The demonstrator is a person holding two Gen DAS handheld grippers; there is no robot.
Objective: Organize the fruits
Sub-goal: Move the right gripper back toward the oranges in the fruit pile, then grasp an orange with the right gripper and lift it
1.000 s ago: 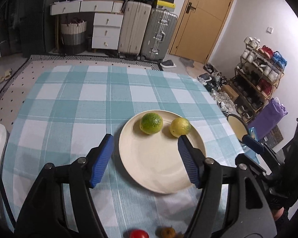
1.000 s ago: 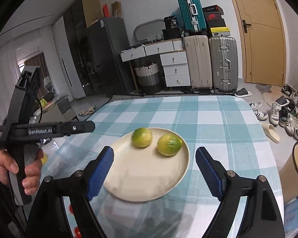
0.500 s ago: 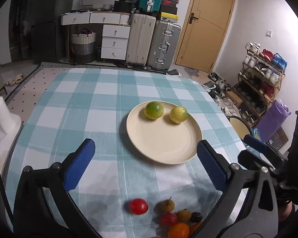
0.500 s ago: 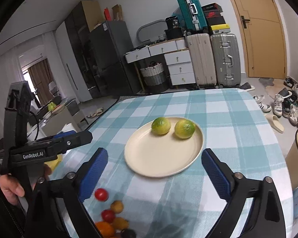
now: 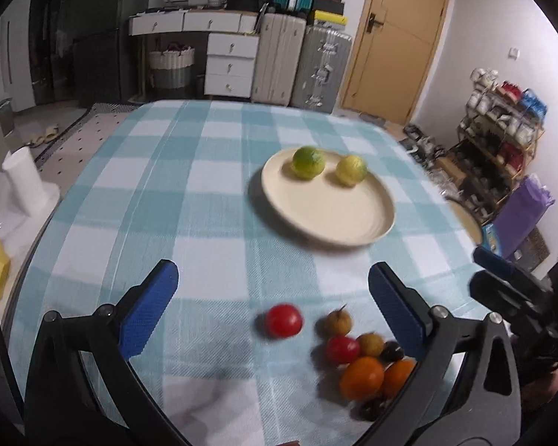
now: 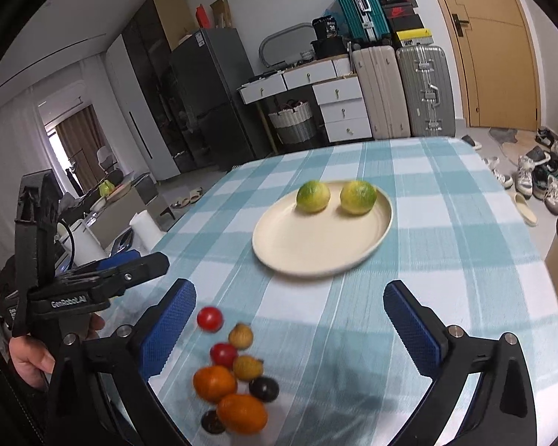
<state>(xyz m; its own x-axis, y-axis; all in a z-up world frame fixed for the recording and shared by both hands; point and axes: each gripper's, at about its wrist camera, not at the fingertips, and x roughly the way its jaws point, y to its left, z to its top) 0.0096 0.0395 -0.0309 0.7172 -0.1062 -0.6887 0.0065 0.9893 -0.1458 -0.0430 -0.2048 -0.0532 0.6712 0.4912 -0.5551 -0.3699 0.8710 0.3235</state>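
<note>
checked surface (image 5: 212, 171): cream plate (image 5: 327, 219) holds two limes; loose fruit pile (image 5: 357, 349) lies near its front edge. left gripper (image 5: 271, 304) fingers spread, empty; right gripper (image 6: 290, 323) likewise. best to take the outlying red tomato (image 5: 283, 320) first; clustered neighbours crowd any other pick.

You've got a table with a teal-checked cloth (image 5: 189, 200). On it sits a cream plate (image 5: 331, 219), and near you a cluster of small fruit (image 6: 234, 375), one red tomato (image 5: 283, 320) slightly apart.
</note>
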